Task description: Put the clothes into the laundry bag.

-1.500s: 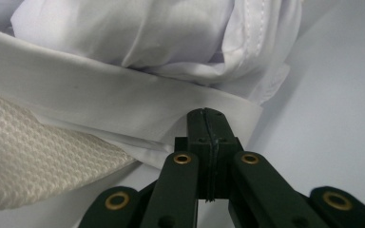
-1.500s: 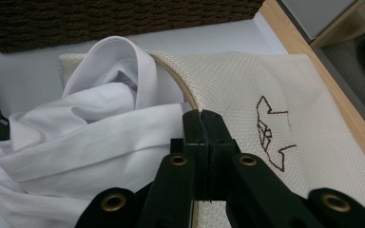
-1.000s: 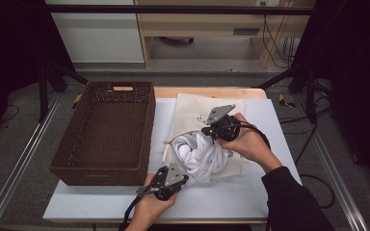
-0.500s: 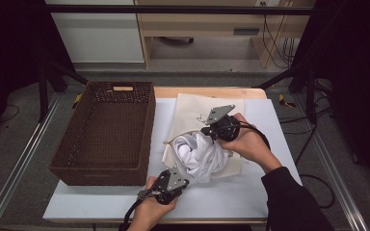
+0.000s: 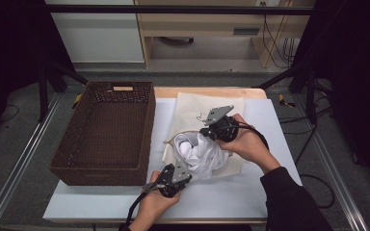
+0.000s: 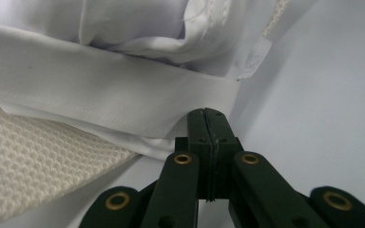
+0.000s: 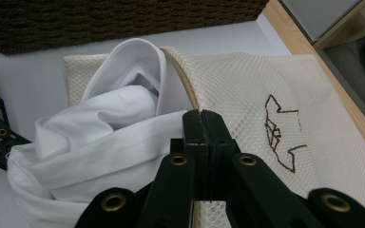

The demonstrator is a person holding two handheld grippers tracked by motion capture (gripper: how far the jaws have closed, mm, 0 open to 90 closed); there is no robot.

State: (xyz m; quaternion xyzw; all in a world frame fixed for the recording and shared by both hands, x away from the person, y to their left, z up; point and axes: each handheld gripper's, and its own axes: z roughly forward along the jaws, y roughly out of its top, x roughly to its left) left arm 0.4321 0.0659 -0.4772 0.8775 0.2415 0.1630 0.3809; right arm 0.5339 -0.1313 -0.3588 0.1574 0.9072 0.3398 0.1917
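Observation:
A cream mesh laundry bag (image 5: pixel 207 103) with a brown stitched emblem (image 7: pixel 278 130) lies on the white table (image 5: pixel 250 197). A crumpled white garment (image 5: pixel 203 156) bulges out of its mouth. My left gripper (image 5: pixel 182 163) is at the near side of the bundle, its jaws pressed together on the garment's hem (image 6: pixel 123 102), with mesh (image 6: pixel 33 161) just beneath. My right gripper (image 5: pixel 204 131) sits at the far right of the bag's mouth. In its own view the jaws (image 7: pixel 203 114) are shut where the bag's tan rim (image 7: pixel 183 80) meets the white garment (image 7: pixel 100 142).
A dark brown wicker basket (image 5: pixel 101 169) stands at the table's left, empty inside, its long side close to the bag. Bare white tabletop lies in front of the bundle and to its right. A wooden edge (image 5: pixel 207 91) runs along the back.
The left hand has shifted very slightly at the near edge of the bundle. The right hand and the bag look the same.

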